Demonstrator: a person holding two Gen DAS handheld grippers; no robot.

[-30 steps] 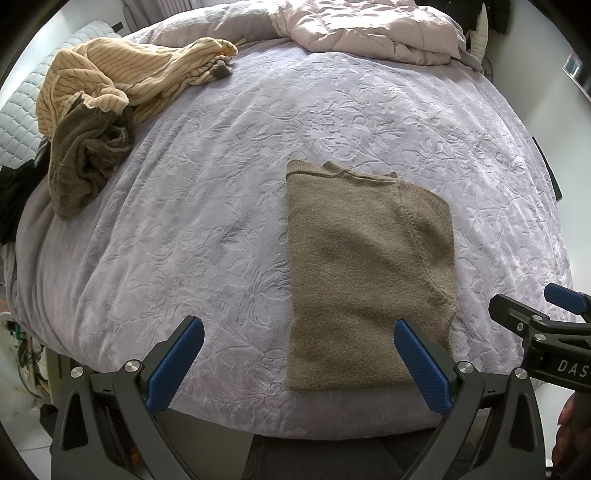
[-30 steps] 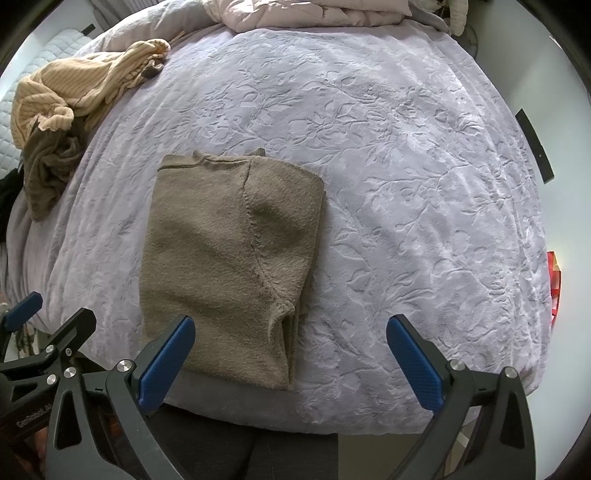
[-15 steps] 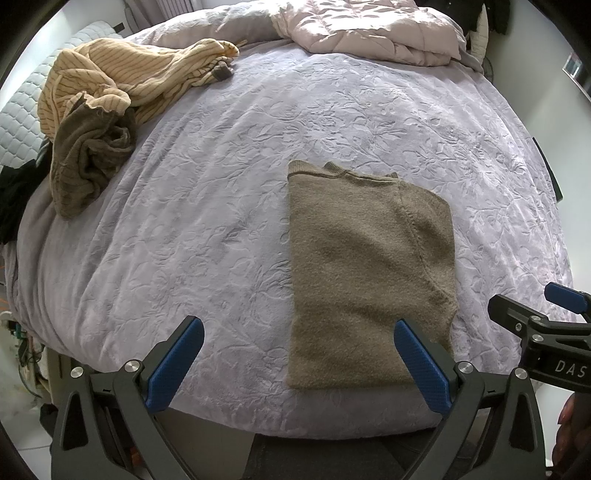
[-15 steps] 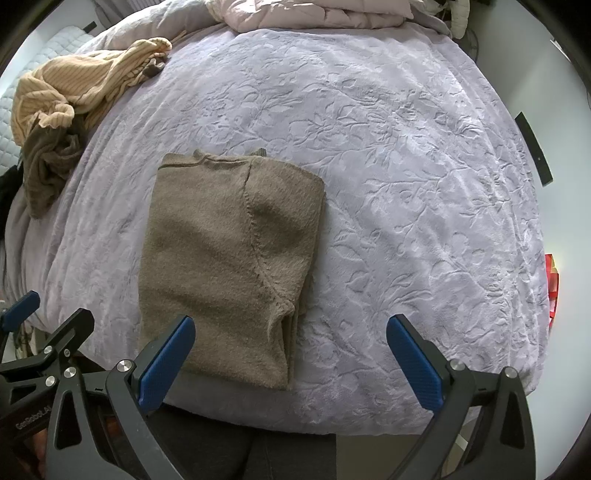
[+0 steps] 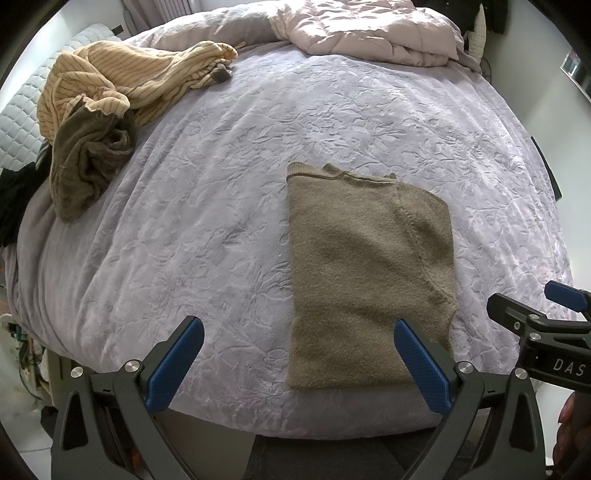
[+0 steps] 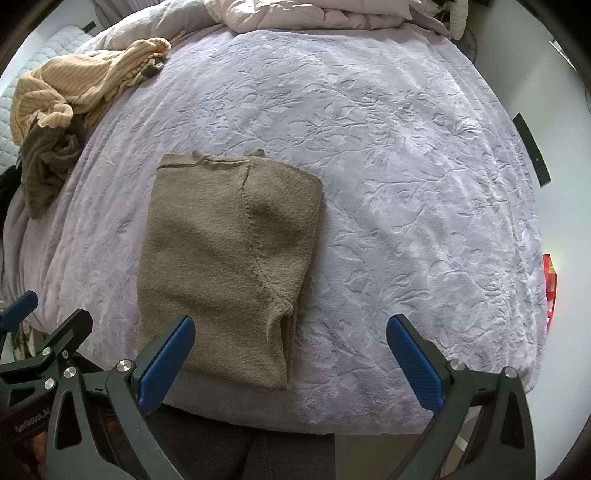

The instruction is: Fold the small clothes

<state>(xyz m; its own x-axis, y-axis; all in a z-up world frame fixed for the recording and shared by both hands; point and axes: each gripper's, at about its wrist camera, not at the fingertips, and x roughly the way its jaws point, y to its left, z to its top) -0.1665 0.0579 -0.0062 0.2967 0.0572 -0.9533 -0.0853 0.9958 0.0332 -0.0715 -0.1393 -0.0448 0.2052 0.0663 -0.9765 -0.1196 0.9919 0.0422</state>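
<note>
Nothing much has shifted over the last second: both grippers hang at the near edge of the bed as before, and the folded sweater lies where it lay.

No containers show in either view; the clothes sit straight on the lilac embossed bedspread. The olive-tan knit sweater lies folded into a tall rectangle, flat on the spread, its collar edge away from the person and its bottom hem close to the near edge of the bed. In the right wrist view its right side shows stacked layers at the fold.

The left gripper has its blue-padded fingers spread wide and holds nothing; its right finger sits in front of the sweater's lower right corner. The right gripper is likewise spread wide and empty, with its left finger over the sweater's lower left part.

At the far left corner a heap holds a striped yellow garment with a dark brown garment crumpled against it. A pink quilted duvet is bunched along the far edge. Between heap, duvet and sweater the bedspread is bare, widest to the sweater's right.
</note>
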